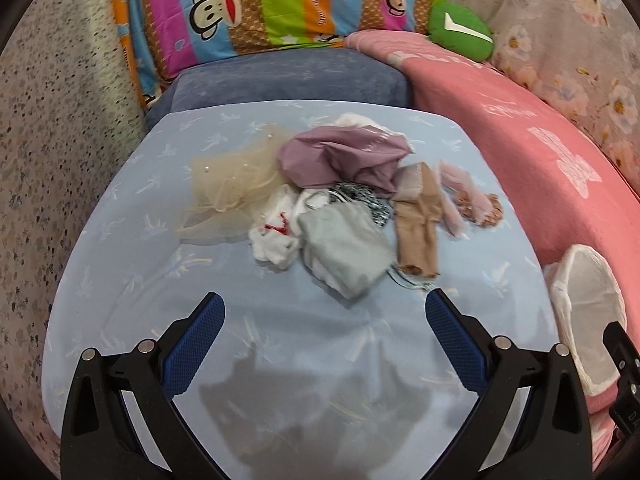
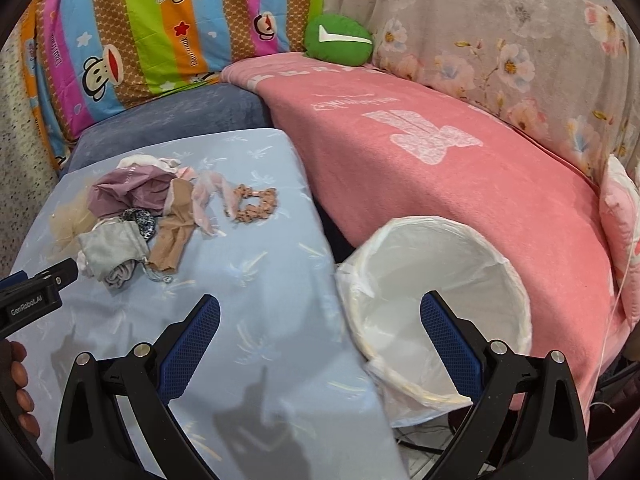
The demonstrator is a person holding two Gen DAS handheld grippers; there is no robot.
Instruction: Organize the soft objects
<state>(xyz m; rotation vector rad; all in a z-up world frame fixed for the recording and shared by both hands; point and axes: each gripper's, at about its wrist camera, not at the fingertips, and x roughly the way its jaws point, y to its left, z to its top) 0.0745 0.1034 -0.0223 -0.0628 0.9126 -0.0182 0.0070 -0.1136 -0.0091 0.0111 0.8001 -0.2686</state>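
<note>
A heap of soft things lies on the light blue table [image 1: 120, 280]: a mauve cloth [image 1: 344, 156], beige tulle [image 1: 228, 184], a white cloth with red marks [image 1: 272, 236], a grey pouch [image 1: 344, 248], a tan stocking [image 1: 416, 216] and a peach scrunchie [image 1: 480, 208]. My left gripper [image 1: 324, 312] hovers open just in front of the grey pouch, holding nothing. My right gripper [image 2: 320, 316] hangs open and empty over the table's right edge, next to a white lined bin [image 2: 436, 272]. In the right wrist view the heap [image 2: 132, 216] sits at the left and the scrunchie [image 2: 252, 204] lies apart.
A pink blanket [image 2: 440, 168] covers the sofa seat right of the table. Behind stand a striped monkey-print pillow [image 1: 256, 12], a green cushion [image 2: 338, 40], a blue-grey cushion [image 1: 288, 80] and a floral cover [image 2: 520, 40]. A person's hand [image 2: 20, 388] holds the left gripper's body [image 2: 36, 300].
</note>
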